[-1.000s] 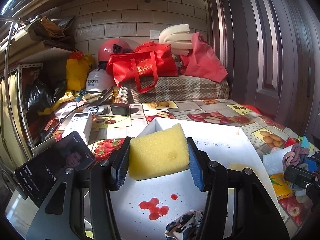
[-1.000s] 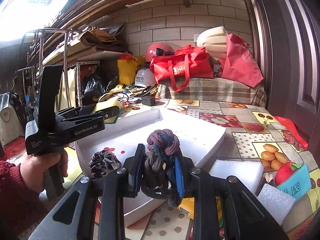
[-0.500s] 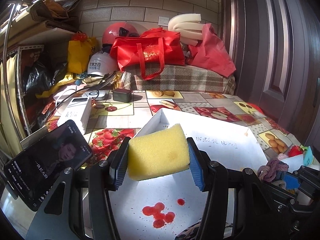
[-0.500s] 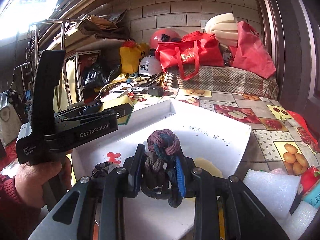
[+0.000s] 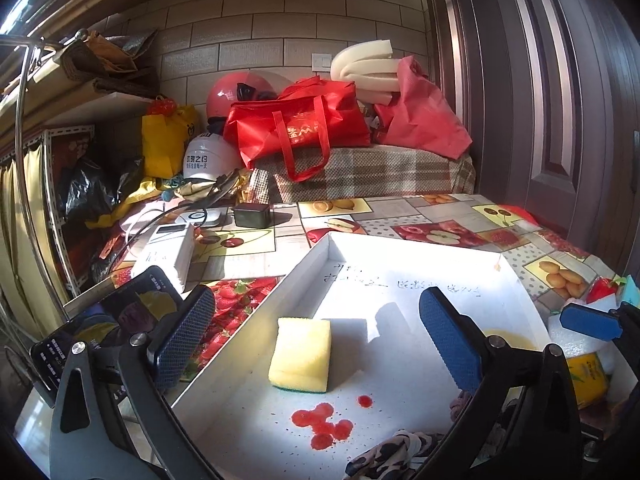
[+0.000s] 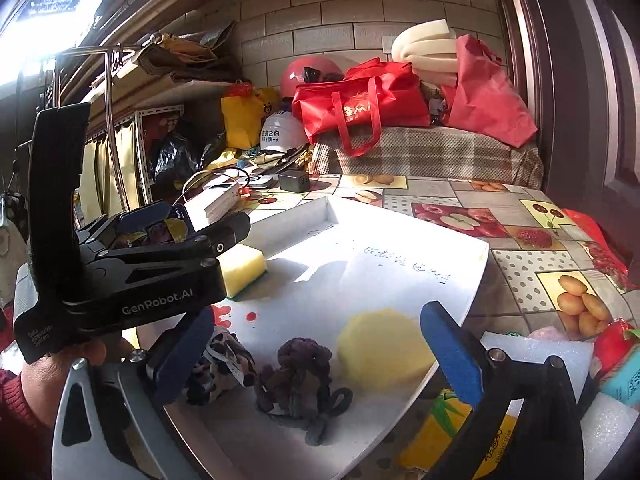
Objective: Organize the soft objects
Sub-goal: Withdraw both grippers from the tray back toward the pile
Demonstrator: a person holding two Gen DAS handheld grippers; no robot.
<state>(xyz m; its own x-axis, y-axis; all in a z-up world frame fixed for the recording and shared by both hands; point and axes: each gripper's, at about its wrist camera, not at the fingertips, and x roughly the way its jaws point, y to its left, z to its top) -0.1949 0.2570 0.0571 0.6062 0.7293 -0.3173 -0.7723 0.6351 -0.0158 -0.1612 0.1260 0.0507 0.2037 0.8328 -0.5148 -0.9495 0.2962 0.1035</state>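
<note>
My left gripper point(image 5: 316, 336) has just sprung wide; nothing's pinched now. The sponge point(image 5: 301, 355) lies free on the floor of the white tray point(image 5: 460, 252), betw. my two blue pads but touching neither, green scrub side down, just above the red splotch point(image 5: 322, 426). From the right cam the same sponge point(image 6: 243, 268) sits by the tray's left side, partly behind my left gripper point(image 6: 188, 220), which a hand point(image 6: 52, 376) in a red sleeve grips by the handle.

My right gripper point(image 6: 316, 344) has also just popped wide, jaws empty. The knotted rope toy point(image 6: 300, 380) lies loose in the tray's near corner, betw. the pads w/o contact. Left of it, touching or nearly so, a black-and-white scrunchie point(image 6: 224, 364); right of it a round yellow sponge point(image 6: 380, 344), just beside.

Outside the tray on the fruit-print cloth point(image 6: 520, 208): white foam blocks point(image 6: 544, 356) near the right edge, a yellow packet point(image 6: 472, 432) under my right finger. Phone point(image 5: 108, 320) leans at left of the tray, screen lit.
</note>
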